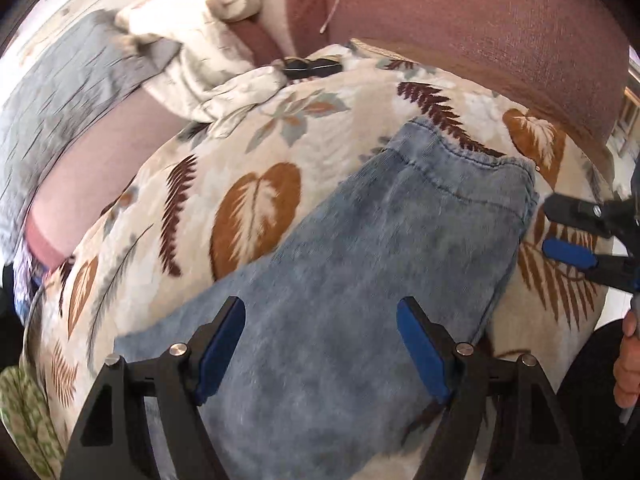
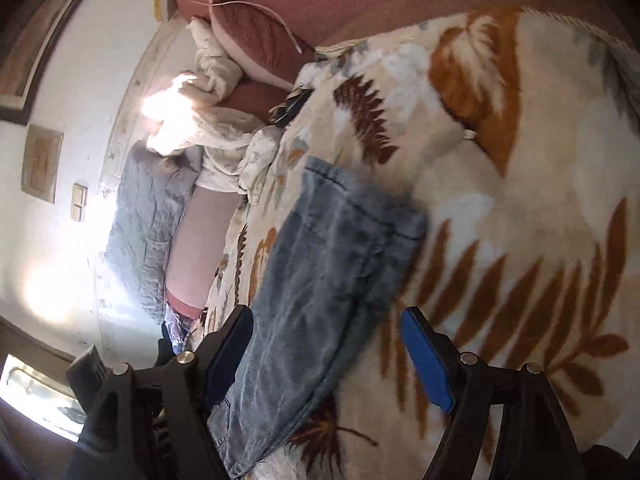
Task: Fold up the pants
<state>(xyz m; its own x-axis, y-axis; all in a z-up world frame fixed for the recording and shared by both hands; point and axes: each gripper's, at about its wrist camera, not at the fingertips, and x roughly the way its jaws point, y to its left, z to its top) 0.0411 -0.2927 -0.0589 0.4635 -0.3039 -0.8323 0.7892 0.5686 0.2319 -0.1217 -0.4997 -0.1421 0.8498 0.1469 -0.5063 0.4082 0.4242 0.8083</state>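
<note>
Light blue denim pants [image 1: 360,264] lie flat on a leaf-patterned blanket [image 1: 248,208], their stitched end [image 1: 460,160] pointing away from me. My left gripper [image 1: 322,354] hovers over the near part of the pants, jaws open, nothing between its blue pads [image 1: 222,352]. At the right edge of the left wrist view my right gripper [image 1: 554,226] stands open just beside the pants' far right corner. In the right wrist view the pants [image 2: 332,272] run up from between the open right gripper [image 2: 328,360] fingers, whose left pad [image 2: 228,356] overlaps the denim edge.
A crumpled white cover [image 1: 200,60], a grey quilt [image 1: 68,92] and pink pillows [image 2: 256,36] lie at the far side of the bed. A small dark object [image 1: 312,68] rests near the blanket's [image 2: 520,200] far edge. A hand [image 1: 628,360] shows at the right.
</note>
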